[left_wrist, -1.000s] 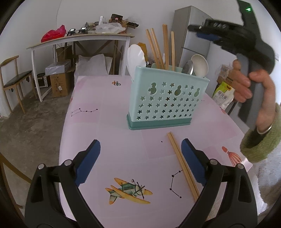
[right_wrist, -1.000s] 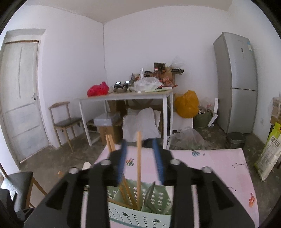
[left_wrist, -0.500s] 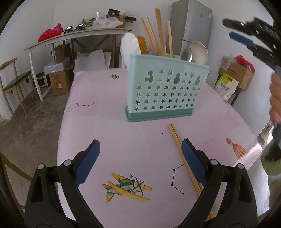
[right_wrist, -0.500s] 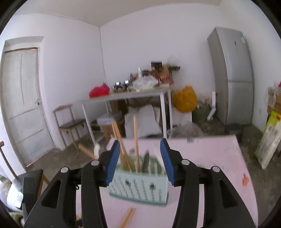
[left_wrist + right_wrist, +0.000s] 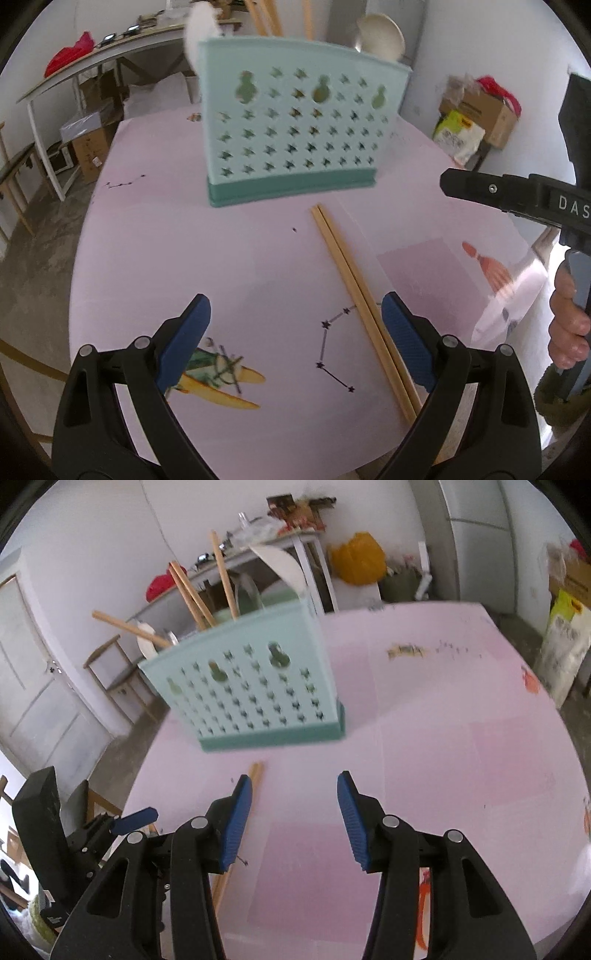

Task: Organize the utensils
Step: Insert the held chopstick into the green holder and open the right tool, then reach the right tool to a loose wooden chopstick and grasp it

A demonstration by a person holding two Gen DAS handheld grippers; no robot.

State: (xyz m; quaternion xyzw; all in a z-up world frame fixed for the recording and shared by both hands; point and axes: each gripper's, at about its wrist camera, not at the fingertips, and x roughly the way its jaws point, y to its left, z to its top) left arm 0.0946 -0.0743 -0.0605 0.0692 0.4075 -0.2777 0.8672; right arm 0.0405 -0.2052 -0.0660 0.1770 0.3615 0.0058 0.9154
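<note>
A pair of pale wooden chopsticks (image 5: 354, 295) lies flat on the pink printed tablecloth (image 5: 184, 258), side by side and touching, running from just in front of the holder toward the near table edge. That pair looks like the only loose item — no other stray utensil shows on the cloth.

Behind them stands the mint-green plastic utensil holder with star-shaped cut-outs (image 5: 295, 129), upright, already carrying several wooden chopsticks (image 5: 195, 598), a white spoon (image 5: 380, 37) and what looks like a metal spoon. So most of the sorting seems done; the lying pair is what is left.

The left gripper (image 5: 295, 339) hangs low over the cloth with its blue pads wide apart and nothing held — the chopsticks pass just inside its right-hand pad. The right gripper (image 5: 295, 819) is about half open and empty, its jaws having just been opening, with the far end of the chopsticks beside its left-hand pad. Neither tool has yet taken hold.
</note>
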